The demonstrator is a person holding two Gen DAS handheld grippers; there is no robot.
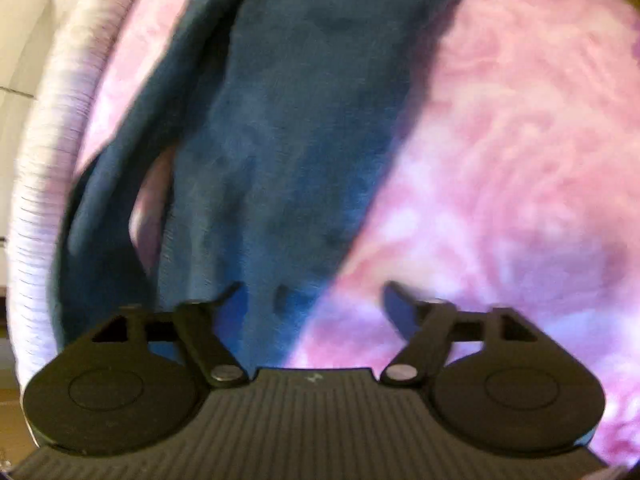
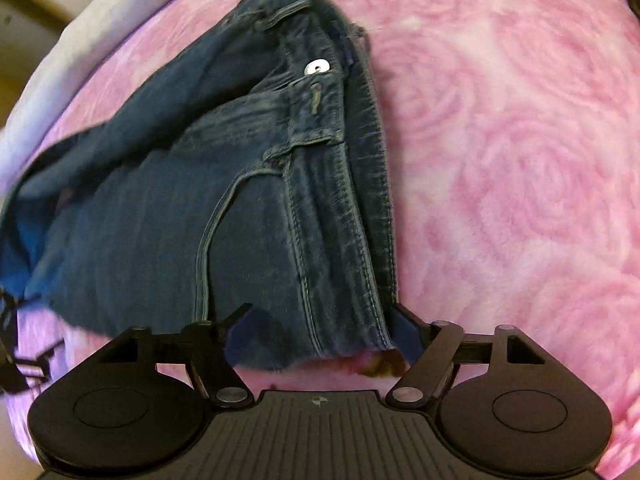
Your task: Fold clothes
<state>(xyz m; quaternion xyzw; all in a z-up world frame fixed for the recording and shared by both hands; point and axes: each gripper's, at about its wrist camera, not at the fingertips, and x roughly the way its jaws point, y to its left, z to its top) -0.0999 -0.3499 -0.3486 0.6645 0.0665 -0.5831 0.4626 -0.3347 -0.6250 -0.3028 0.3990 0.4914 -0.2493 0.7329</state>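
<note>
Pink blanket (image 2: 520,160); jeans (image 2: 248,200) lengthwise, waistband far.

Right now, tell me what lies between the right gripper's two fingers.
In the right wrist view, the waistband end of the jeans lies between the open fingers of the right gripper, resting on the pink blanket.

Black ribbed tool (image 2: 320,316), silver pivot screws (image 2: 230,394)

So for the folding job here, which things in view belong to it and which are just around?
Part of the job:
- jeans
- left hand-held gripper, open
- right hand-held gripper, open around the waistband corner

Just there:
- pink rose-patterned blanket
- white bedding edge
</note>
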